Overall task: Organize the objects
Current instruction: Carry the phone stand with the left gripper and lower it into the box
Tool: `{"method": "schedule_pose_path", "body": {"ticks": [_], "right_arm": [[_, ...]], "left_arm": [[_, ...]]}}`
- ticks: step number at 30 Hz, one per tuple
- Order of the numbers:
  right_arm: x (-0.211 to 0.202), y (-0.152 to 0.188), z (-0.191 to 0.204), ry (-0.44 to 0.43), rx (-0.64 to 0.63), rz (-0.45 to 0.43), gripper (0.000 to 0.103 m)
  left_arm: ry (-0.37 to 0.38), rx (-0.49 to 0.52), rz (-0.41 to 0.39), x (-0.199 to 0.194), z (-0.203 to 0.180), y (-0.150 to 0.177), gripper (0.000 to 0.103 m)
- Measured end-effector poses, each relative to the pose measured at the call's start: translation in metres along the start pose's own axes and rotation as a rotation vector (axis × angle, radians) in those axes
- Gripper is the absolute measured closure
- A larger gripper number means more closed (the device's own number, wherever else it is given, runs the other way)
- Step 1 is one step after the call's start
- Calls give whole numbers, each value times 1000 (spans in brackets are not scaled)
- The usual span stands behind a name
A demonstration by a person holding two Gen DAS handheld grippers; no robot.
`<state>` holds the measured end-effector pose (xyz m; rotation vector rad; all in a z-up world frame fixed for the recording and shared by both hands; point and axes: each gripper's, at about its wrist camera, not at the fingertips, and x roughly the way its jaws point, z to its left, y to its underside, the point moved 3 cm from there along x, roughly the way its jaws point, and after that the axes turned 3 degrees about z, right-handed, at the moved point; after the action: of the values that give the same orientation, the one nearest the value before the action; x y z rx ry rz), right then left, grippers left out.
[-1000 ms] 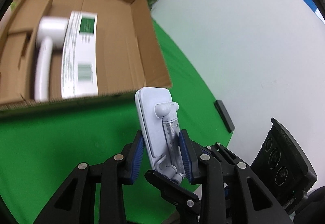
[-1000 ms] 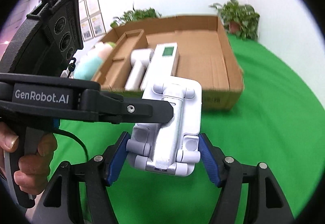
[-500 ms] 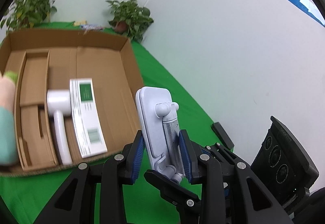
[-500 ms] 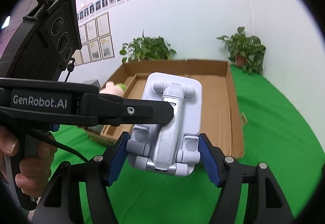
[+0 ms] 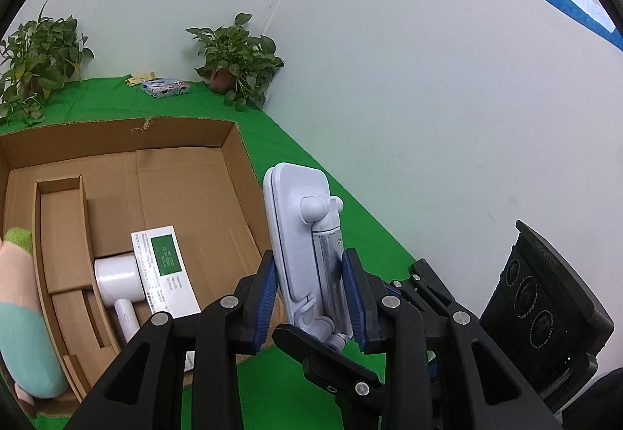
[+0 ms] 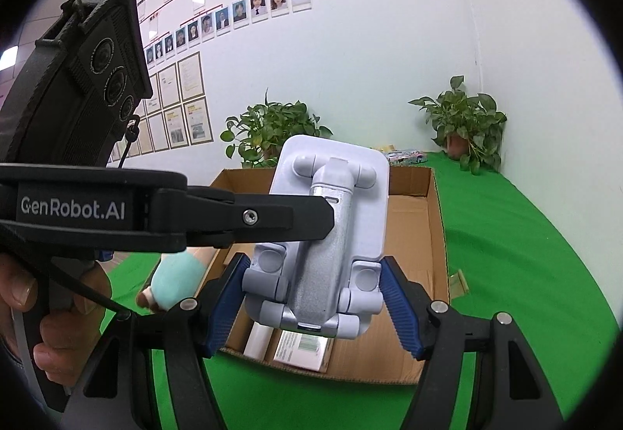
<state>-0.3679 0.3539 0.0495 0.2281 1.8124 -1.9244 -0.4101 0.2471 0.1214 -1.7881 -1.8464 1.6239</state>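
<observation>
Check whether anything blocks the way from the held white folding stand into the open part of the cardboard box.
Nothing visible does. The white folding stand is held above the near edge of the brown cardboard box, whose right half is bare. The white hair dryer and white-and-green carton lie further left.

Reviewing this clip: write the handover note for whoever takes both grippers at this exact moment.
Left gripper: shut across the thin sides of the white phone stand.
Right gripper: jaws at the stand's wide sides; contact unclear.
Stand is held in the air in front of the cardboard box.
Done: white hair dryer and white carton lie in the box.
Plush toy sits at the box's left edge.
Left: place the stand in the box.
</observation>
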Motion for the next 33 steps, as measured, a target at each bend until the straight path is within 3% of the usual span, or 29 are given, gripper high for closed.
{"method": "schedule_pose_path", "body": {"ticks": [12,33], "right_arm": [[44,9,-15,-6,57,95,36],[94,60,-31,-14,132,292,36]], "left_arm": [[3,-58,83,66,43,0,73],[27,-193,233,150,108,51,73]]}}
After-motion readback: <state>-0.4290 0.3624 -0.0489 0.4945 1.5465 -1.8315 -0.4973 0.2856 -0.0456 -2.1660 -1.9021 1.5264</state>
